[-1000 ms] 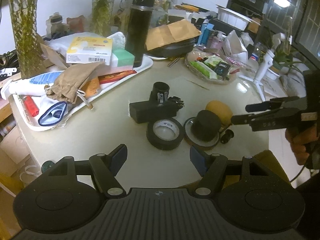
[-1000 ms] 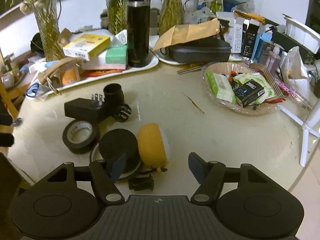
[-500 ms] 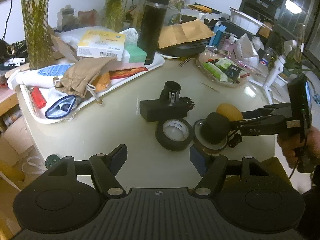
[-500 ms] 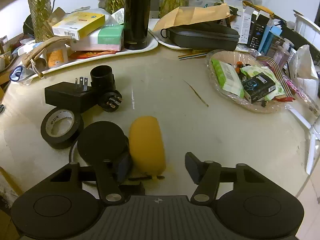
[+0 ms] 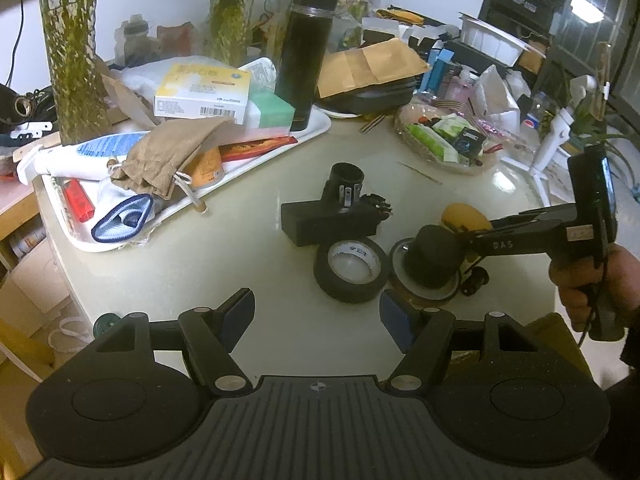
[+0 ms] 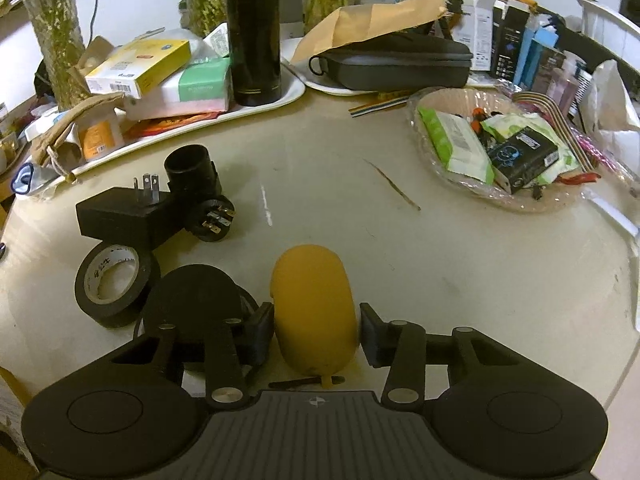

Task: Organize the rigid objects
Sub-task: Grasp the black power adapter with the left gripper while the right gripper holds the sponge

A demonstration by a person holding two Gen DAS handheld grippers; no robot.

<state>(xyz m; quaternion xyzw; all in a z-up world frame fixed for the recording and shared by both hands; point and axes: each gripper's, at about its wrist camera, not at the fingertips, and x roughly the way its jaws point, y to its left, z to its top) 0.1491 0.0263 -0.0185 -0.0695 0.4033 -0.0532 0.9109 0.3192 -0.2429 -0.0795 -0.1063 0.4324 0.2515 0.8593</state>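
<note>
A yellow rounded oblong thing (image 6: 314, 308) lies on the beige table between the fingers of my right gripper (image 6: 316, 328). Its jaws are closing, and both pads stand right at the thing's sides without clearly pressing it. Just left of it sit a black round cap (image 6: 192, 296) on a ring, a black tape roll (image 6: 112, 284), a black power adapter (image 6: 120, 216) and a black tube (image 6: 188, 164). In the left wrist view the right gripper (image 5: 472, 232) reaches in from the right over the cap (image 5: 434, 252). My left gripper (image 5: 316, 312) hangs open and empty near the table's front edge.
A white tray (image 5: 316, 128) at the back left carries boxes, a brown pouch and a tall black flask (image 5: 306, 64). A glass dish (image 6: 416, 112) of packets stands at the back right, with a black case (image 6: 396, 64) behind it. A hand (image 5: 588, 284) grips the right gripper's handle.
My right gripper has come forward and down until its fingers straddle the yellow thing, and its jaws have narrowed. The left gripper has stayed put.
</note>
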